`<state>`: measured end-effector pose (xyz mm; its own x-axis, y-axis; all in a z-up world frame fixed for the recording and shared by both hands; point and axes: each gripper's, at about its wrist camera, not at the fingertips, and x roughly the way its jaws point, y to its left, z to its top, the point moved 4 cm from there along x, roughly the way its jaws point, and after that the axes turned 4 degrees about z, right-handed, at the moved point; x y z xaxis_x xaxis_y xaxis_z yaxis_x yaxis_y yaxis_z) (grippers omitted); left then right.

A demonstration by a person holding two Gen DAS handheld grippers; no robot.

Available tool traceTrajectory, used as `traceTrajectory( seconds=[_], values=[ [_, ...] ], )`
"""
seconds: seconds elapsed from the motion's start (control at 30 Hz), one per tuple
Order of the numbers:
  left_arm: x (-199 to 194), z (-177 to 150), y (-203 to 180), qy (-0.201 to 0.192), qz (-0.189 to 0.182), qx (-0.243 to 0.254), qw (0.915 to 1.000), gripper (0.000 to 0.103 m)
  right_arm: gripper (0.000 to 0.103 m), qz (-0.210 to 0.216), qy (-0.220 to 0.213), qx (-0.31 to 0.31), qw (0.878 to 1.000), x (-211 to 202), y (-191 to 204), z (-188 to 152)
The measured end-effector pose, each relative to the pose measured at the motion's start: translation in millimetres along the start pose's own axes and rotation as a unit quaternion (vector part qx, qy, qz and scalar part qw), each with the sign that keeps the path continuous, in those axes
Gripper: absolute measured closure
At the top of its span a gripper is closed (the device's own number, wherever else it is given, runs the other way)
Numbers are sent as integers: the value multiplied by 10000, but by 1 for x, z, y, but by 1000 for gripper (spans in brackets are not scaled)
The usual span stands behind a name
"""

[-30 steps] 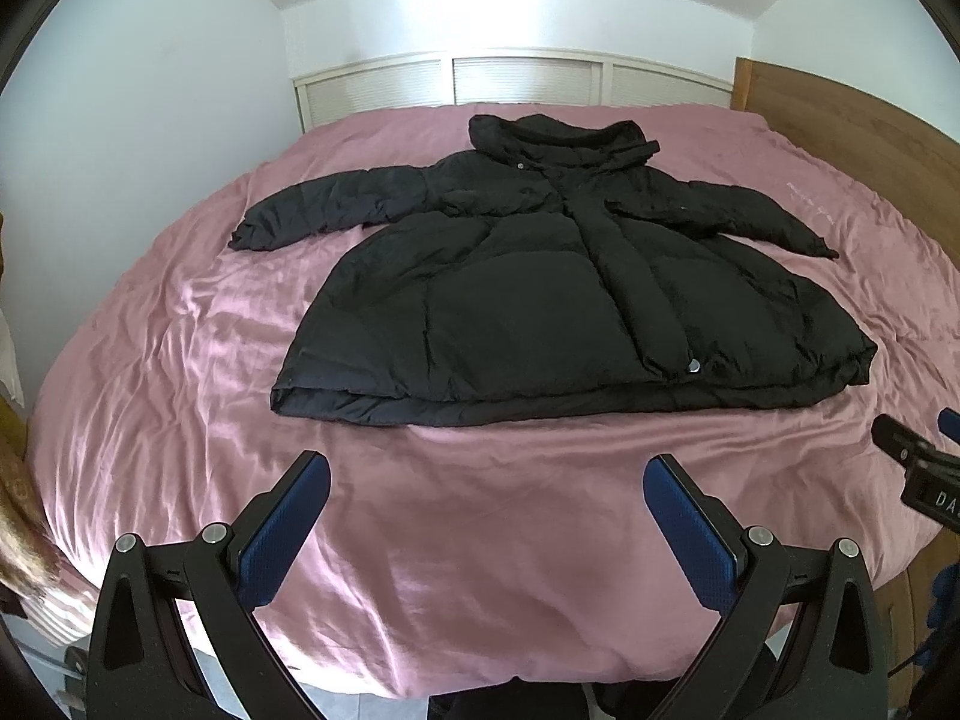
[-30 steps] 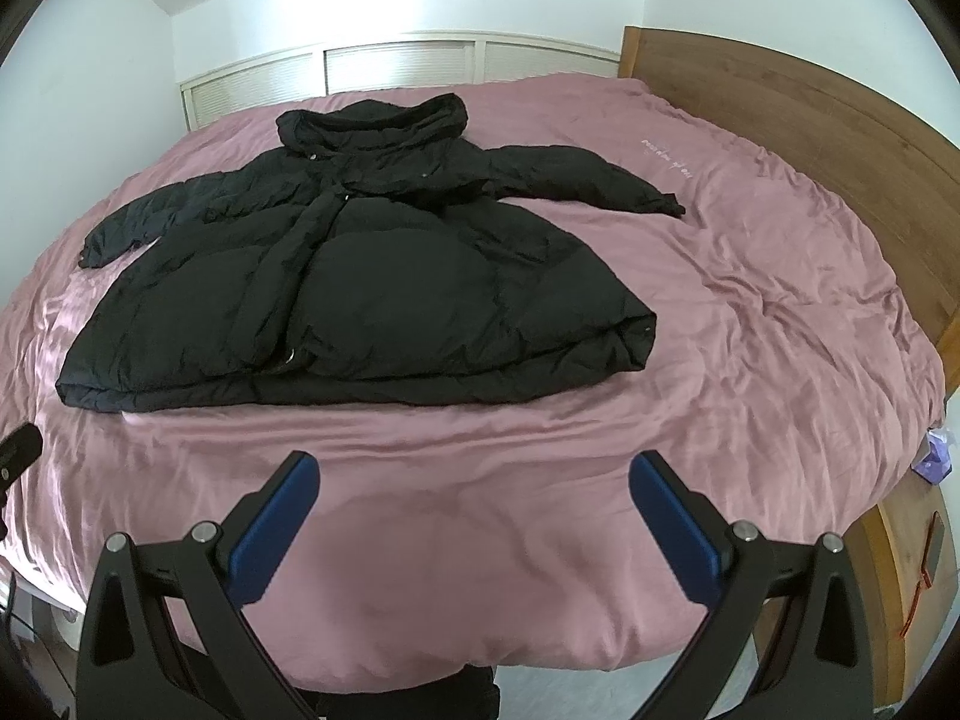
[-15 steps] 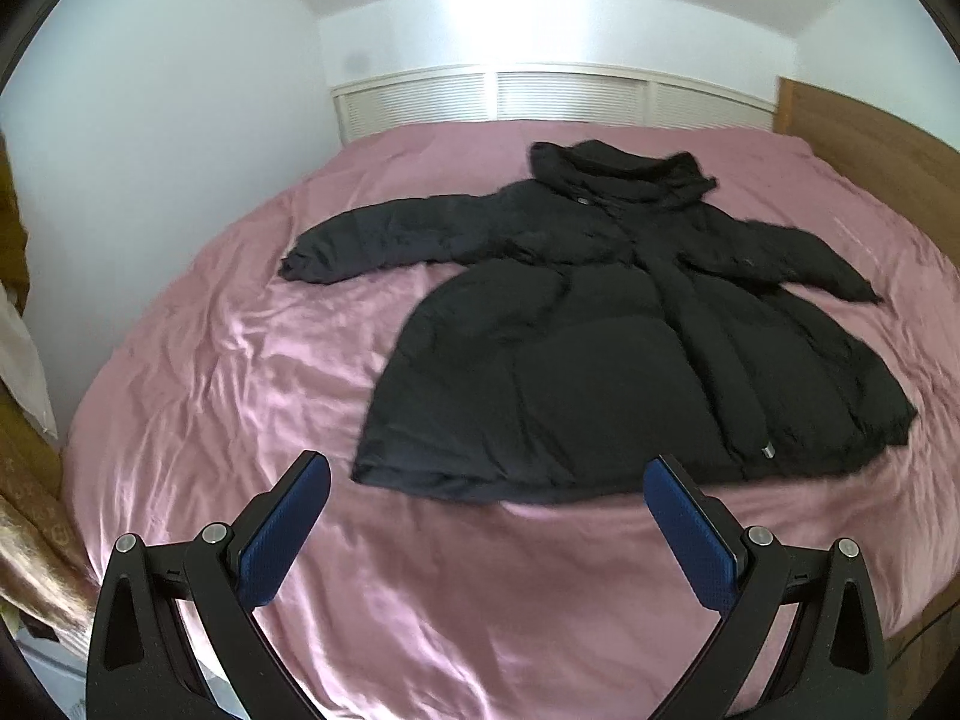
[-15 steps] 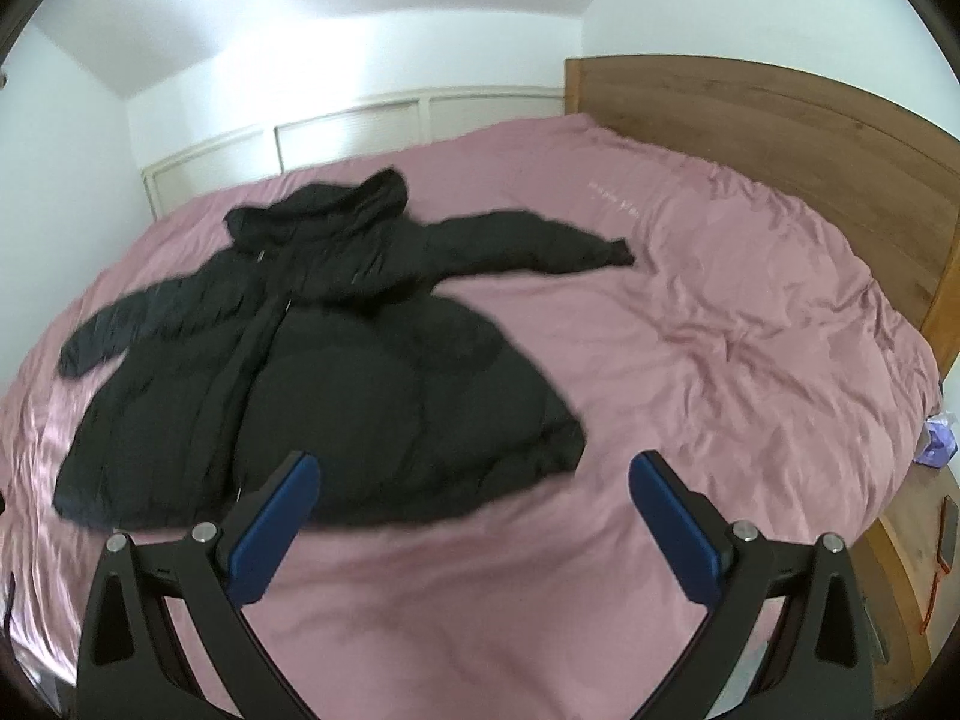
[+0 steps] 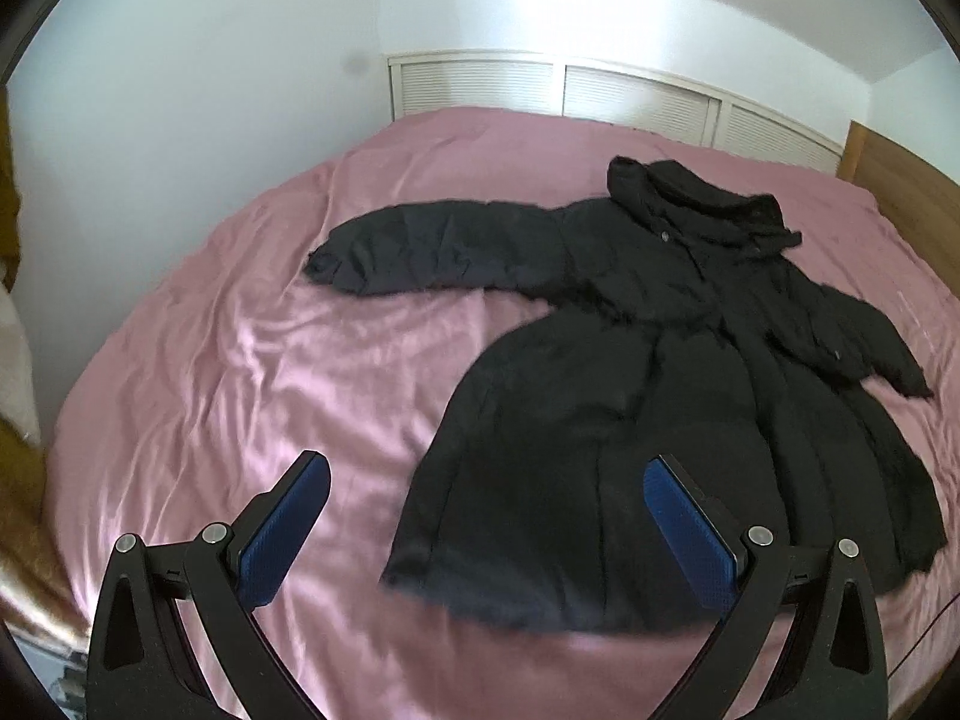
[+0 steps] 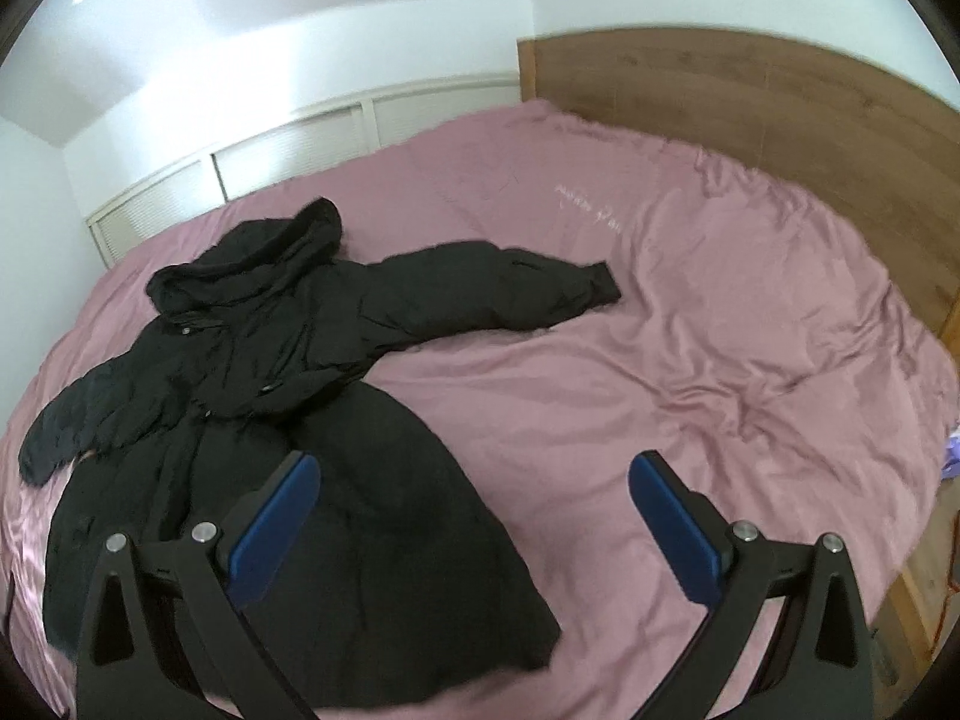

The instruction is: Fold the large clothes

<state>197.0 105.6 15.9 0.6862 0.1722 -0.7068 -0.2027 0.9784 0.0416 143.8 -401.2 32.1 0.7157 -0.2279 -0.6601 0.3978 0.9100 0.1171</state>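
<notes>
A black padded hooded jacket (image 5: 648,396) lies flat, front up, on a pink bed cover (image 5: 252,360), sleeves spread to both sides. In the left wrist view my left gripper (image 5: 487,492) is open and empty, above the jacket's lower left hem corner. In the right wrist view the jacket (image 6: 312,408) fills the left half; its right sleeve (image 6: 492,294) reaches toward the middle of the pink cover (image 6: 690,348). My right gripper (image 6: 474,489) is open and empty, above the jacket's lower right side.
A wooden headboard (image 6: 750,96) runs along the bed's right side. White louvred doors (image 5: 558,90) stand behind the bed's far edge. A white wall (image 5: 180,120) borders the bed's left side. Floor and small items (image 6: 936,546) show past the bed's right corner.
Both grippers have moved forward over the bed and apart, the left toward the jacket's left side, the right toward its right side. Both stay open. The jacket has not moved.
</notes>
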Motion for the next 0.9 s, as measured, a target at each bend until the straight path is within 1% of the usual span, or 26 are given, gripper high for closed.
traceTrajectory(
  seconds=[0.07, 0.13, 0.23, 0.3, 0.4, 0.5, 0.57, 0.63, 0.7, 0.77, 0.83, 0.9],
  values=[
    [18, 17, -12, -150, -31, 18, 9999, 1, 0, 156, 161, 268, 9994, 34, -7, 10],
    [40, 36, -31, -299, -221, 51, 9993, 1, 0, 321, 377, 627, 9968, 78, -17, 19],
    [72, 62, -63, -523, -467, 29, 9975, 1, 0, 319, 471, 964, 9937, 138, -33, 35],
    [92, 78, -84, -541, -577, 3, 9969, 1, 0, 338, 471, 1099, 9923, 169, -43, 45],
    [105, 91, -103, -485, -636, 57, 9968, 1, 0, 372, 526, 1347, 9888, 206, -58, 57],
    [109, 100, -115, -380, -688, 170, 9968, 1, 0, 555, 611, 1785, 9805, 232, -76, 66],
    [110, 104, -123, -199, -777, 238, 9965, 1, 0, 728, 672, 2117, 9723, 247, -89, 71],
    [110, 107, -130, 37, -785, 307, 9964, 1, 0, 872, 708, 2531, 9609, 261, -104, 75],
    [106, 109, -135, 276, -764, 336, 9961, 1, 0, 1019, 744, 2970, 9465, 276, -119, 79],
    [101, 110, -134, 437, -664, 277, 9965, 1, 0, 1162, 792, 3349, 9317, 290, -132, 81],
    [98, 111, -132, 595, -558, 246, 9964, 1, 0, 1252, 810, 3774, 9140, 306, -144, 83],
    [94, 114, -129, 781, -362, 200, 9961, 1, 0, 1431, 842, 4020, 9004, 319, -152, 89]
  ],
)
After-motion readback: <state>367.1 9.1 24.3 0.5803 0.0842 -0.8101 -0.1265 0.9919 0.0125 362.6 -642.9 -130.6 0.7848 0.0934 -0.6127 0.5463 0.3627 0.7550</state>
